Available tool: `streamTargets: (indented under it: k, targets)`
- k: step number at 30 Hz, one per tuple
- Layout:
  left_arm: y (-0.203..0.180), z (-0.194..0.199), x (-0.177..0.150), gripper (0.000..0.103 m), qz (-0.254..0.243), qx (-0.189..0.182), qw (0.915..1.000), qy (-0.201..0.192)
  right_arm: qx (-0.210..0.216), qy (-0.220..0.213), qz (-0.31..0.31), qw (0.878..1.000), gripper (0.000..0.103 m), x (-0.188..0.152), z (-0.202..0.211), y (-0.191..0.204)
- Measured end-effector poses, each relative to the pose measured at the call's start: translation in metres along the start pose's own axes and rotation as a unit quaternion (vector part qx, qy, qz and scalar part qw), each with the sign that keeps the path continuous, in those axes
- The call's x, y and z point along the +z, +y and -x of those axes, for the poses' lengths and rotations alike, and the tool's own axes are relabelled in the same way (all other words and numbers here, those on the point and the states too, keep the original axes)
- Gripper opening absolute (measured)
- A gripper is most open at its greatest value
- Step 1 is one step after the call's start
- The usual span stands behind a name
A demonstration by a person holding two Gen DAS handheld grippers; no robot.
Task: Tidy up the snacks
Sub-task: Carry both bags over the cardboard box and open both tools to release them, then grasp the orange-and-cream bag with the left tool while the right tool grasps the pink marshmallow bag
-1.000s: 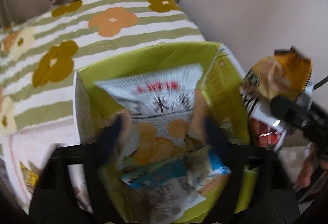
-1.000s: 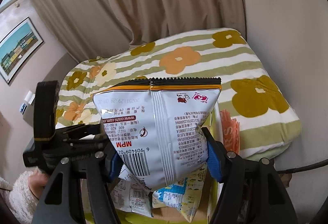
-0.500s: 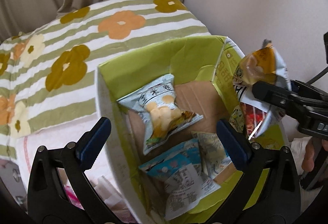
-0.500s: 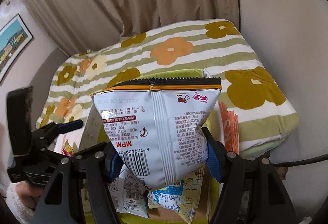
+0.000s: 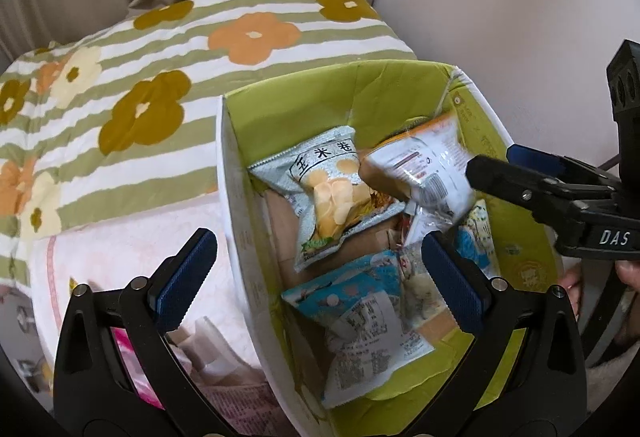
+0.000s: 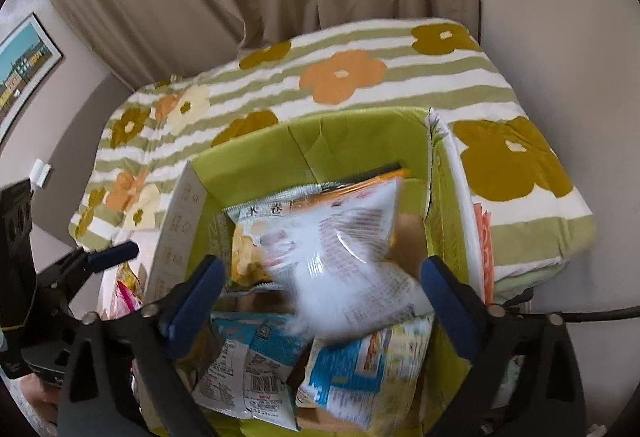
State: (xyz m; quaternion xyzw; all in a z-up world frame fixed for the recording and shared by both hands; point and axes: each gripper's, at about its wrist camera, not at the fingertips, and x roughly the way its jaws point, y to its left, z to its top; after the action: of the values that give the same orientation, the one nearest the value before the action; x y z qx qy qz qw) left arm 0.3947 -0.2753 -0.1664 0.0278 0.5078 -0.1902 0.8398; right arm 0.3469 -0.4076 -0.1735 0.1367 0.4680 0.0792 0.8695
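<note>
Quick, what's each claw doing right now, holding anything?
Left claw: open, holding nothing.
Right claw: jaws just opened; the white snack bag is loose between them, over the green box.

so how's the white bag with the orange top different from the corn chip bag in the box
The white bag is motion-blurred, back side up with small print and a barcode; the corn chip bag is sharp, front up with pictured chips. The white bag lies partly over the corn chip bag. Both are puffy sealed packets inside the green box.

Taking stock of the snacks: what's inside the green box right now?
In the box: a chips bag, a blurred white bag apparently dropping beside it, and blue packets at the near end. Brown floor shows between them. Whatever lies beneath the bags is covered.
</note>
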Motion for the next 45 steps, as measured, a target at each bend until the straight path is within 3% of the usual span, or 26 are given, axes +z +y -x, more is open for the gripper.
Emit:
streamTargets:
  k: [10,19,25,32,34,40,45]
  targets:
    - [-0.001,0.039,-0.021,0.102,0.019,0.007,0.9994,-0.027,-0.001,-0.042,0.04,0.998,0.1,-0.015,0.048,0.018]
    - [0.023,0.112,-0.064,0.102,0.071,0.046,0.9938,-0.072,0.045,-0.075,0.103,0.991,0.1,-0.027,0.088,0.06]
    - [0.068,0.157,-0.105,0.102,0.118,0.092,0.9848,-0.088,0.079,-0.092,0.126,0.985,0.1,-0.046,0.095,0.105]
    - [0.153,0.209,-0.155,0.102,0.175,0.132,0.9696,-0.109,0.11,-0.094,0.152,0.978,0.1,-0.078,0.092,0.182]
    - [0.175,0.214,-0.169,0.102,0.188,0.142,0.9666,-0.1,0.11,-0.085,0.154,0.978,0.1,-0.086,0.086,0.202]
    - [0.247,0.209,-0.228,0.102,0.232,0.141,0.9605,-0.062,0.104,-0.047,0.166,0.979,0.1,-0.126,0.051,0.267]
    - [0.286,0.189,-0.26,0.102,0.251,0.108,0.9614,-0.032,0.101,-0.011,0.161,0.982,0.1,-0.159,0.018,0.297]
